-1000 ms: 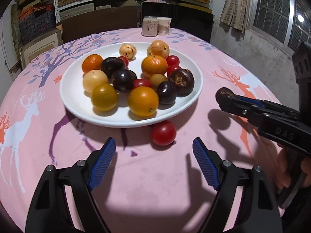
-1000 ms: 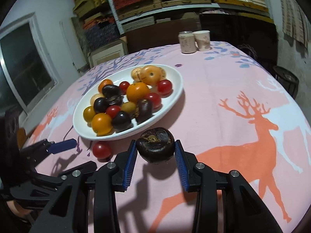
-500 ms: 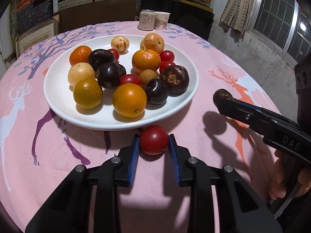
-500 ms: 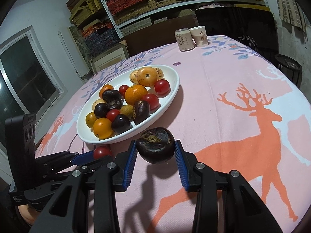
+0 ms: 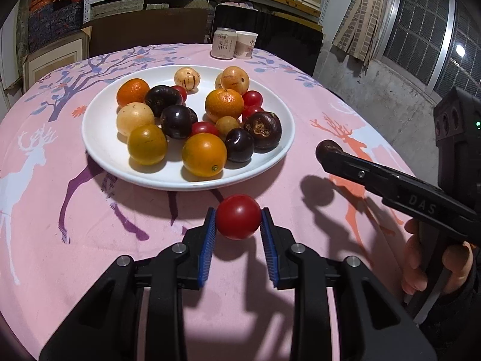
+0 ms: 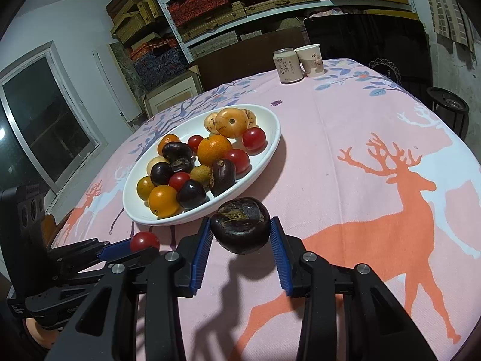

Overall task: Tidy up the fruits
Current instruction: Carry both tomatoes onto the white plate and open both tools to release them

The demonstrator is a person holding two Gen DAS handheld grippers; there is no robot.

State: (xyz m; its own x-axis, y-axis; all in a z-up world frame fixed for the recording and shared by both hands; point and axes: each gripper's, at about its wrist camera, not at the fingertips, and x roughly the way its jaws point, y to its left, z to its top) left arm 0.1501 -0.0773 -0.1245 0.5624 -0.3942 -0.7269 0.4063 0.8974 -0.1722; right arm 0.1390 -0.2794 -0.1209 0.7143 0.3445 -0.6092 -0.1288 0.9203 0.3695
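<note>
A white plate [image 5: 99, 150] [image 6: 267, 147] heaped with several oranges, dark purple fruits, pale fruits and cherry tomatoes sits mid-table. In the left wrist view my left gripper [image 5: 238, 224] is shut on a red cherry tomato [image 5: 238, 219] just in front of the plate's near rim, lifted slightly off the cloth. My right gripper [image 6: 240, 231] is shut on a dark purple fruit [image 6: 240, 225], held above the cloth to the right of the plate. The right gripper [image 5: 327, 152] also shows at the right of the left wrist view, the tomato [image 6: 144, 240] at lower left of the right wrist view.
A pink tablecloth [image 6: 360, 126] with deer and tree prints covers the round table. A can [image 5: 223, 43] and a paper cup [image 5: 246, 45] stand at the far edge. Shelves with boxes line the back wall. A hand [image 5: 421, 258] grips the right tool.
My left gripper moved forward and shut on the cherry tomato, then raised it a little. The right gripper kept its hold on the dark fruit and stayed in place.
</note>
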